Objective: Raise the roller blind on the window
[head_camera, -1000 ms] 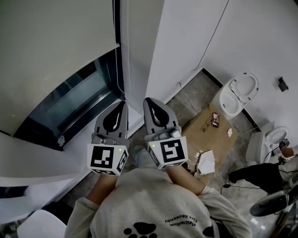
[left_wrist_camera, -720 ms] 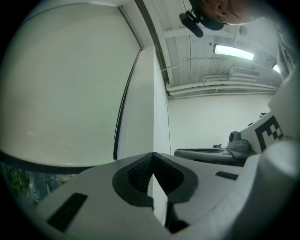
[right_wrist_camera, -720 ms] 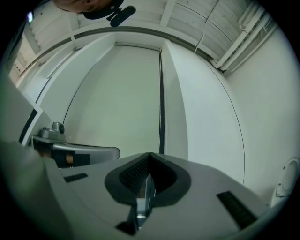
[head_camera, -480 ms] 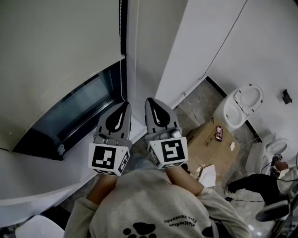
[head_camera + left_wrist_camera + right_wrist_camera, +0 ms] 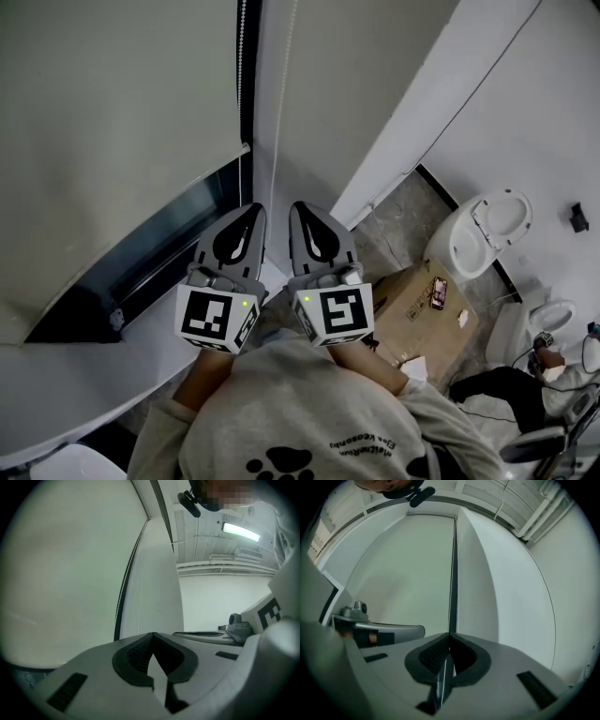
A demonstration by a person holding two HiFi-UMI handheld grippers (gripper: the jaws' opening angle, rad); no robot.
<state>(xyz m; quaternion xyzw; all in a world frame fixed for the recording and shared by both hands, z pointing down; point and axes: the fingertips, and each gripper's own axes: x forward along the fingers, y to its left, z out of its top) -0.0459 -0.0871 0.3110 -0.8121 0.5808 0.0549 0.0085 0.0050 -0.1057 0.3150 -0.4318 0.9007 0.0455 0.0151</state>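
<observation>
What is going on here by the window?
A person holds a left gripper and a right gripper side by side, level, facing a window. Both have their fingers shut on nothing. The roller blind covers most of the glass, and its bead chain hangs ahead, not yet gripped.

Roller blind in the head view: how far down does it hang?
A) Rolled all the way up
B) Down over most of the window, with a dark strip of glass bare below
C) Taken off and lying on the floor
B: the roller blind hangs low, and only a dark band of window glass shows under its bottom edge.
</observation>
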